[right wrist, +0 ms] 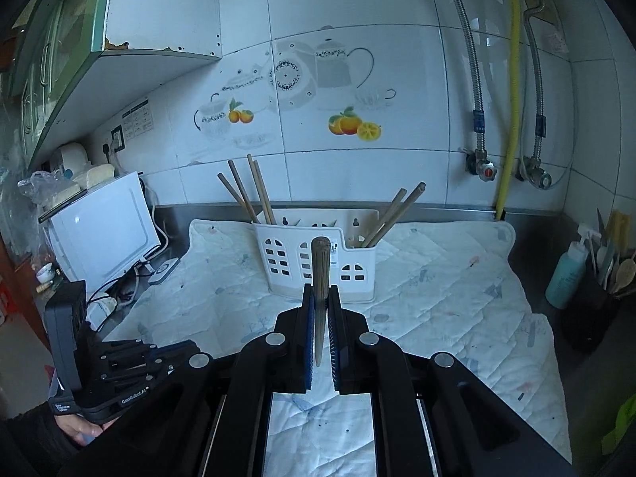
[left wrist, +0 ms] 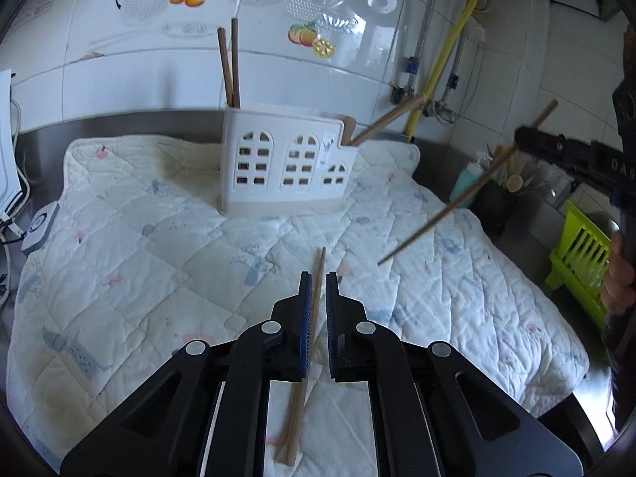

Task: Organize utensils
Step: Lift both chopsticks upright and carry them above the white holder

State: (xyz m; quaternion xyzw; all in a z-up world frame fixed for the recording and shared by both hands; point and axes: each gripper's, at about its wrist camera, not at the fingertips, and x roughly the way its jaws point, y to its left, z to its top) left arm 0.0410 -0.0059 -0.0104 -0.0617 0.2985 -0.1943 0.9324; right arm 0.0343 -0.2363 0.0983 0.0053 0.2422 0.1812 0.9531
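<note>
The left tongs (left wrist: 317, 292) are pinching one chopstick (left wrist: 308, 342) above the quilted mat (left wrist: 139, 246); the right tongs (right wrist: 321, 302) are clamping another chopstick (right wrist: 320, 278). Ahead, the white holder (right wrist: 318, 262) on the table is already carrying several chopsticks (right wrist: 254, 190), so these two appear to be what's left.

Chopsticks (right wrist: 254, 192) in holder (right wrist: 318, 262), on quilt (right wrist: 437, 298).

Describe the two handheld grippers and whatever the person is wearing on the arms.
Both the left gripper and right gripper are matte black linkages with silver pivot rivets and blue ribbed pads. White "GenRobot.AI" lettering marks the left one's body. A dark sleeve covers the left forearm.
</note>
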